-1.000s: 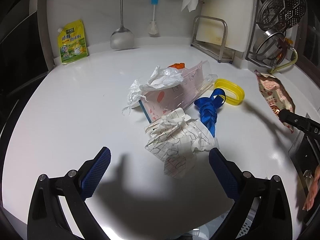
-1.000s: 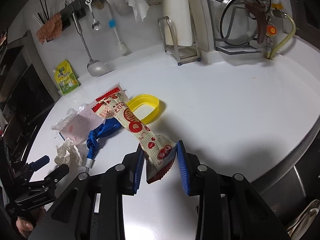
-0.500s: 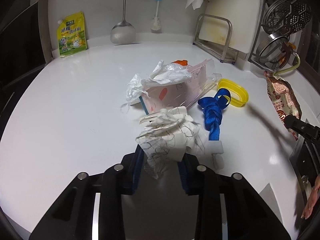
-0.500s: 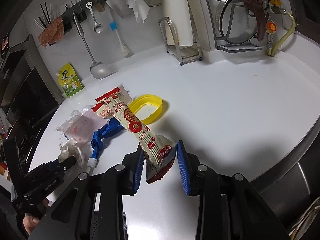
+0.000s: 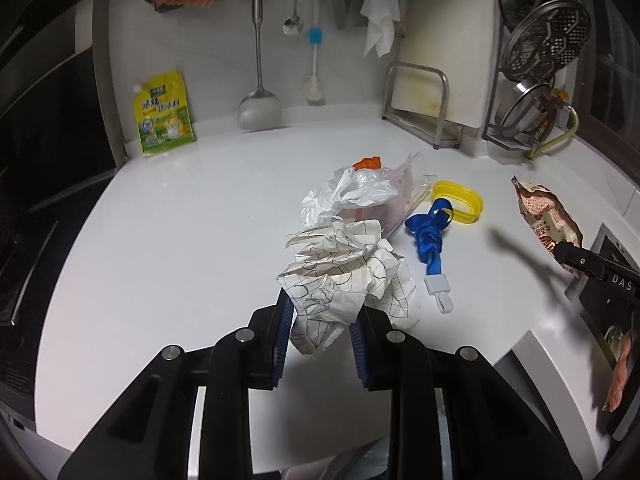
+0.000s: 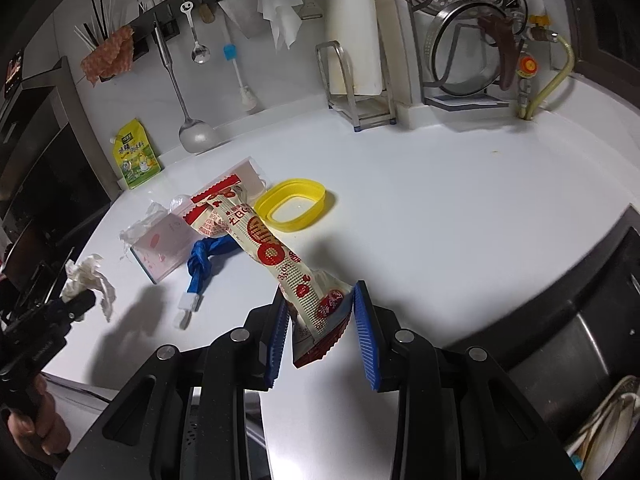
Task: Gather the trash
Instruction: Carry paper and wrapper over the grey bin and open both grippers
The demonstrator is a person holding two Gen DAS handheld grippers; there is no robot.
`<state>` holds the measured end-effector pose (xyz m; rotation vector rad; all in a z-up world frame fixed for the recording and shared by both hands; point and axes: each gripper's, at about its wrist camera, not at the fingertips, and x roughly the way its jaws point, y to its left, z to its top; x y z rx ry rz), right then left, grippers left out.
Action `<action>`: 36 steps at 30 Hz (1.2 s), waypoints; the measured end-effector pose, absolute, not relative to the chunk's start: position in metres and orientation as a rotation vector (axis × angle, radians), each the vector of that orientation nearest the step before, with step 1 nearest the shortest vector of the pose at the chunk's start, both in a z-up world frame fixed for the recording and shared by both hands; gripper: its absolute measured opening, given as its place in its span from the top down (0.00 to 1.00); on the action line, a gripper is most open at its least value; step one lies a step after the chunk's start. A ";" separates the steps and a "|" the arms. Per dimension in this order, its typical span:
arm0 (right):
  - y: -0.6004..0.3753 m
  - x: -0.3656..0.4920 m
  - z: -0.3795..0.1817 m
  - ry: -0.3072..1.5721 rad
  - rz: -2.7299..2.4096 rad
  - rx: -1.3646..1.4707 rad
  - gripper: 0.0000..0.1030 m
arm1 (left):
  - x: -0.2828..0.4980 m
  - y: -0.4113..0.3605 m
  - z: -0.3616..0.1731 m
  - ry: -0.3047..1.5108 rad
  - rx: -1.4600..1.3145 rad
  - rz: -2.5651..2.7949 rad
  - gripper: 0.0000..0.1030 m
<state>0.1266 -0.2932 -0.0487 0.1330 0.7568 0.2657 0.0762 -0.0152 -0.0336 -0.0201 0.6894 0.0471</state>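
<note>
While your left gripper (image 5: 320, 328) fingers have just closed on crumpled paper (image 5: 344, 276), your right gripper (image 6: 320, 320) clamps the snack wrapper (image 6: 272, 256); carry both binward, leaving the bench (image 5: 180, 220) litter at twelve o'clock.

1. Ahead of me a yellow-green pouch (image 5: 165, 114) leans against the back wall, standing on the white counter (image 5: 180, 232).
2. A steel spatula (image 5: 259, 80), a spoon (image 5: 293, 20) and a blue-headed brush (image 5: 316, 68) hang from the rail.
3. A white cutting board (image 5: 444, 48) stands upright in a metal rack (image 5: 416, 100).
4. A steamer plate (image 5: 546, 40) sits in the dish rack to my right.
</note>
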 end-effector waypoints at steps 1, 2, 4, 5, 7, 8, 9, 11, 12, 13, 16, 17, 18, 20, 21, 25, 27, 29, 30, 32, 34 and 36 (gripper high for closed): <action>-0.294 0.120 -0.047 0.749 0.251 0.135 0.70 | 0.071 -0.016 -0.032 0.686 -0.012 0.040 0.74; -0.294 0.112 -0.046 0.739 0.239 0.139 0.70 | 0.067 -0.016 -0.031 0.684 -0.006 0.032 0.74; -0.293 0.100 -0.043 0.729 0.221 0.143 0.70 | 0.058 -0.018 -0.030 0.681 0.002 0.013 0.74; -0.292 0.091 -0.042 0.725 0.208 0.147 0.70 | 0.053 -0.019 -0.029 0.679 0.005 0.001 0.74; -0.291 0.079 -0.040 0.723 0.190 0.156 0.70 | 0.045 -0.023 -0.028 0.677 0.009 -0.022 0.74; -0.289 0.072 -0.039 0.719 0.177 0.155 0.70 | 0.041 -0.024 -0.028 0.677 0.011 -0.030 0.74; -0.287 0.066 -0.038 0.715 0.165 0.150 0.70 | 0.036 -0.027 -0.027 0.676 0.012 -0.041 0.74; -0.282 0.052 -0.035 0.706 0.144 0.135 0.70 | 0.026 -0.030 -0.026 0.670 0.017 -0.061 0.74; -0.279 0.043 -0.033 0.698 0.133 0.130 0.70 | 0.023 -0.032 -0.025 0.667 0.021 -0.067 0.74; -0.276 0.037 -0.033 0.694 0.125 0.130 0.70 | 0.018 -0.033 -0.024 0.664 0.026 -0.074 0.74; -0.269 0.015 -0.033 0.686 0.101 0.130 0.70 | 0.004 -0.035 -0.023 0.656 0.036 -0.095 0.74; -0.265 0.007 -0.034 0.684 0.091 0.131 0.70 | 0.000 -0.035 -0.023 0.656 0.039 -0.104 0.74; -0.263 0.001 -0.035 0.684 0.085 0.134 0.70 | -0.004 -0.035 -0.023 0.655 0.042 -0.109 0.74; -0.259 -0.013 -0.037 0.684 0.078 0.151 0.70 | -0.012 -0.035 -0.024 0.656 0.047 -0.121 0.74; -0.257 -0.021 -0.039 0.681 0.076 0.166 0.70 | -0.015 -0.035 -0.026 0.659 0.051 -0.126 0.74; -0.250 -0.046 -0.046 0.684 0.072 0.201 0.70 | -0.027 -0.035 -0.034 0.679 0.056 -0.146 0.74; -0.247 -0.056 -0.051 0.693 0.070 0.213 0.70 | -0.032 -0.035 -0.036 0.685 0.055 -0.151 0.74; -0.244 -0.065 -0.056 0.702 0.067 0.218 0.70 | -0.036 -0.034 -0.039 0.688 0.054 -0.156 0.74; -0.243 -0.069 -0.057 0.707 0.067 0.218 0.70 | -0.038 -0.034 -0.041 0.690 0.054 -0.158 0.74; -0.240 -0.079 -0.062 0.715 0.068 0.219 0.70 | -0.041 -0.036 -0.045 0.701 0.057 -0.169 0.74; -0.237 -0.086 -0.068 0.729 0.069 0.220 0.70 | -0.043 -0.038 -0.049 0.713 0.059 -0.181 0.74; -0.235 -0.090 -0.073 0.742 0.070 0.216 0.70 | -0.046 -0.040 -0.052 0.720 0.066 -0.190 0.74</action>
